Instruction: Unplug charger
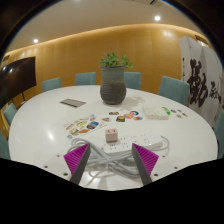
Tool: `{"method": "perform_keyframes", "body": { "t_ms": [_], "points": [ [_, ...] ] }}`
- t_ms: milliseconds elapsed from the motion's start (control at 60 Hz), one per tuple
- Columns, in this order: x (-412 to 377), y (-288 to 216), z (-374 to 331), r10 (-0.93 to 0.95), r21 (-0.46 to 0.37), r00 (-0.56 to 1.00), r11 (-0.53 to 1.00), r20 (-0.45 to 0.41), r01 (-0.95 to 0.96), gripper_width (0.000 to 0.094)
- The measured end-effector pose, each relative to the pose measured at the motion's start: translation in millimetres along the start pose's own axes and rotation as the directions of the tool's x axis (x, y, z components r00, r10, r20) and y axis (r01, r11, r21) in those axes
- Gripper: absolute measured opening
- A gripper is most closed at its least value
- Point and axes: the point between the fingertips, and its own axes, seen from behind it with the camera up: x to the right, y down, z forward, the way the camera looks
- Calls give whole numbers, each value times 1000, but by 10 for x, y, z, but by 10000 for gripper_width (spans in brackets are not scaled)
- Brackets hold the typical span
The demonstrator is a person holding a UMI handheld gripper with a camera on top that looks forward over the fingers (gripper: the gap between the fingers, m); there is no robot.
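Observation:
A white power strip [118, 146] lies on the round white table [40, 125], just ahead of my fingers. A small tan charger block [112, 134] stands plugged into its far end. Loose white cables [108, 160] lie coiled between my two fingers. My gripper [110, 160] is open, its pink-padded fingers [76, 160] spread wide on either side of the cables, holding nothing.
A potted plant [114, 82] stands at the table's middle. A dark tablet [73, 102] lies left of it. Small cards and boxes [84, 125] are scattered beyond the strip, with a white box [155, 113] to the right. Teal chairs [86, 78] ring the table.

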Motion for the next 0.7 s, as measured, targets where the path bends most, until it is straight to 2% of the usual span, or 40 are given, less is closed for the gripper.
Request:
{"method": "perform_keyframes", "body": {
  "t_ms": [117,233,333,400,450,567,700],
  "points": [
    [-25,-59,566,-14,-22,999,1000,-39,13,856],
    [18,-71,984,-15,-45,998,999,-65,12,793],
    [35,3,1214,-28,-82,997,996,-72,22,643],
    [74,39,1300,-39,-92,995,995,-87,31,479],
    [17,57,1334,-32,-96,997,995,-67,26,354],
    [15,57,1336,-46,-96,996,995,-76,39,304],
    [15,39,1334,-30,-88,997,996,-68,24,187]
  ]
}}
